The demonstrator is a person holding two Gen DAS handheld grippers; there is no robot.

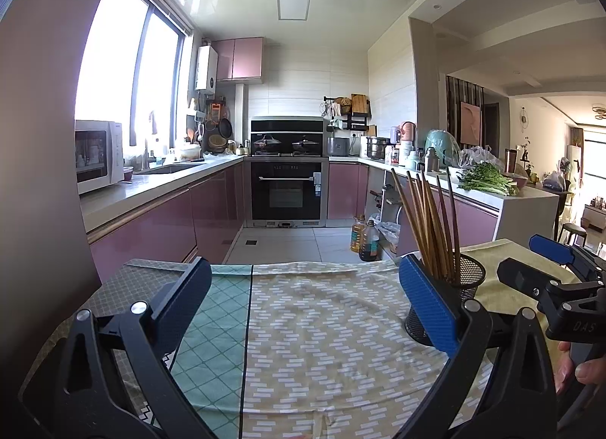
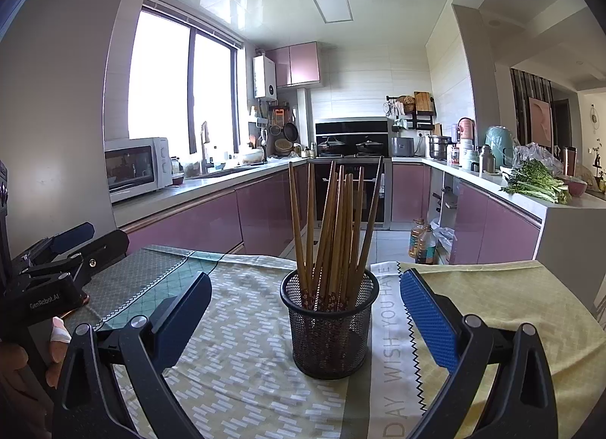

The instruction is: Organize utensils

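Note:
A black mesh cup [image 2: 328,321] stands upright on the cloth-covered table. It holds several brown chopsticks [image 2: 333,223], tips up and fanned out. My right gripper [image 2: 305,310] is open and empty, with the cup straight ahead between its two fingers, not touched. In the left wrist view the same cup [image 1: 467,280] and chopsticks [image 1: 431,223] stand at the right, partly behind my right-hand blue pad [image 1: 428,310]. My left gripper [image 1: 303,302] is open and empty over bare cloth. The right gripper also shows there at the far right [image 1: 545,272].
The table carries a patterned cloth [image 1: 322,336], green to the left, yellow [image 2: 511,310] to the right. Beyond its far edge is the kitchen floor, with oil bottles [image 2: 422,244], an oven [image 1: 286,189], pink counters and a microwave [image 1: 99,155].

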